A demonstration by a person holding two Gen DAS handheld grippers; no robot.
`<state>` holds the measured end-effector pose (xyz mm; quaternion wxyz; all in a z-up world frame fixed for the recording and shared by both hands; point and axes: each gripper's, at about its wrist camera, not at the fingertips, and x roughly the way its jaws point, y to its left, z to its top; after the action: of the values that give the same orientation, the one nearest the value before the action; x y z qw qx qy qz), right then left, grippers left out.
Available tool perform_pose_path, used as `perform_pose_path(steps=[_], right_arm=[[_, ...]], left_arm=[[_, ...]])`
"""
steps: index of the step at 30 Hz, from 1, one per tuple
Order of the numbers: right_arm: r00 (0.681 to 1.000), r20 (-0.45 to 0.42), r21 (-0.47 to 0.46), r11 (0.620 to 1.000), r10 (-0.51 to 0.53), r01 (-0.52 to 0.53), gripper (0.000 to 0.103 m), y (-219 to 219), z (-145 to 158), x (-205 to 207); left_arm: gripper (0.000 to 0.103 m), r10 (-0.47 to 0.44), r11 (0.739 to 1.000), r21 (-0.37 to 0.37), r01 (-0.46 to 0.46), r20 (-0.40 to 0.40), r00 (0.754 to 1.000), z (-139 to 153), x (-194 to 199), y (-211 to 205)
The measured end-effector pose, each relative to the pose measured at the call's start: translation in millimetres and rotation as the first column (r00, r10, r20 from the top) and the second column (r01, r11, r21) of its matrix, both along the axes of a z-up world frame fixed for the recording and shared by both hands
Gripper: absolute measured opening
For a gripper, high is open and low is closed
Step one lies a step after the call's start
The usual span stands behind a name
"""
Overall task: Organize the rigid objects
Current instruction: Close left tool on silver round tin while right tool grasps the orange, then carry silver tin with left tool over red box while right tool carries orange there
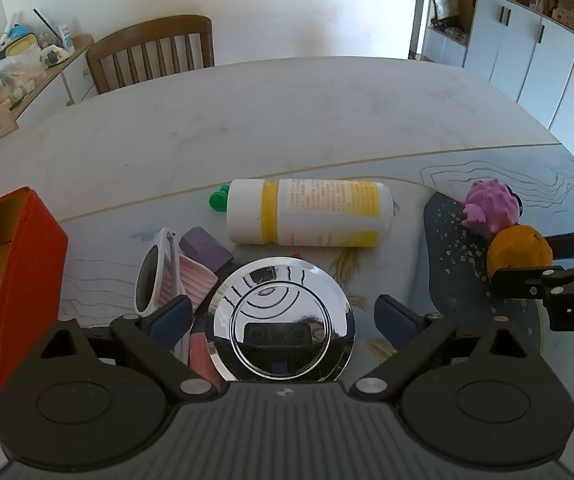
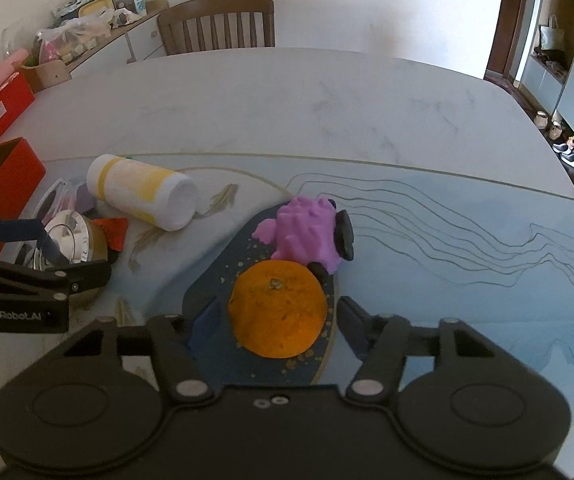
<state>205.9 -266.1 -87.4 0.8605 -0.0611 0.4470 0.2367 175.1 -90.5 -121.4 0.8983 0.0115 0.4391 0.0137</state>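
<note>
Both claws gape: the left gripper [image 1: 283, 314] straddles the tin [image 1: 281, 322], the right gripper [image 2: 277, 322] straddles the orange [image 2: 278, 309]. Glasses [image 1: 155, 276] crowd the tin at nine o'clock, so closing may snag them; the orange could roll toward the toy [image 2: 303, 238] at twelve.

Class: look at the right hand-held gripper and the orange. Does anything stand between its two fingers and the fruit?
Nothing visible does. The right hand-held gripper is open with the orange already between its fingers. The purple toy lies beyond the orange.
</note>
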Motion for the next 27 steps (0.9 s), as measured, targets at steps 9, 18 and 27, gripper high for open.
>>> perform_pose_path(steps=[9,18,27], right_arm=[[1.000,0.004,-0.007,1.000,-0.006,0.007,0.053,2,0,-2],[1.000,0.002,0.019,1.000,-0.004,0.004,0.053,-3,11,-15],[0.997,0.031,0.013,0.997,0.074,-0.075,0.053,9,42,-34]], left_arm=[[0.077,0.018,1.000,0.004,-0.018,-0.013,1.000,-1,-1,1],[0.077,0.032,0.999,-0.006,-0.032,-0.029,0.999,8,-9,-1],[0.077,0.076,0.996,-0.044,-0.077,-0.019,0.997,37,-32,9]])
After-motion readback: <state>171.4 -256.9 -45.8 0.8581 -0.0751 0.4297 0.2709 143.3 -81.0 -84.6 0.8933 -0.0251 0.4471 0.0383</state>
